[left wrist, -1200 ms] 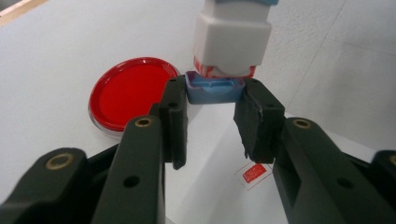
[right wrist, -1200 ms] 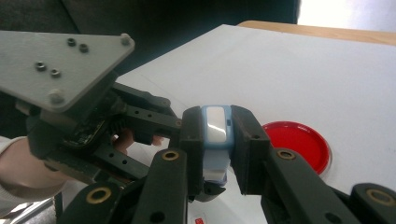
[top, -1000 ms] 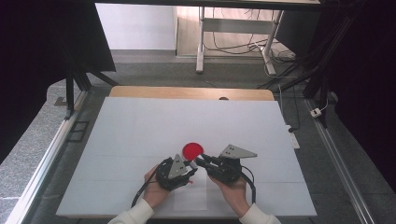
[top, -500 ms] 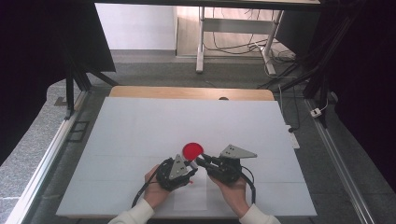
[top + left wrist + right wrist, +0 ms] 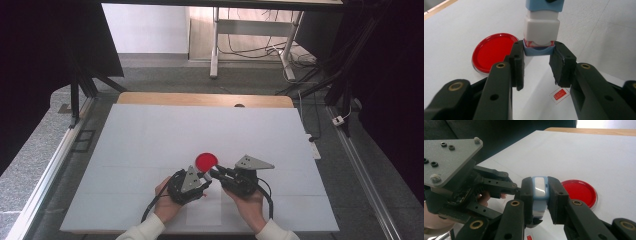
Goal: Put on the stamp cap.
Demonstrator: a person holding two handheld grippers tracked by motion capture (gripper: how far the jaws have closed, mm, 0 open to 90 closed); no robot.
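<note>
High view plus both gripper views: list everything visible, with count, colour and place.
Round red ink pad in a clear rim: one, red, table centre, just beyond the grippers.
Blue and white block stamp: one, held between both grippers.
Small red stamped mark: one, on white paper under the left gripper.
White table top: one, wooden strip at far edge.
Left gripper: black, fingers astride the stamp's blue base.
Right gripper: black, shut on the stamp.

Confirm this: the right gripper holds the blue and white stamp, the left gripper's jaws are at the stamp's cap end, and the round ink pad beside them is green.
Wrong in one respect: the ink pad is red, not green, as the left gripper view shows. The rest stands: the right gripper holds the blue and white stamp, and the left gripper has its jaws at the stamp's cap end.
</note>
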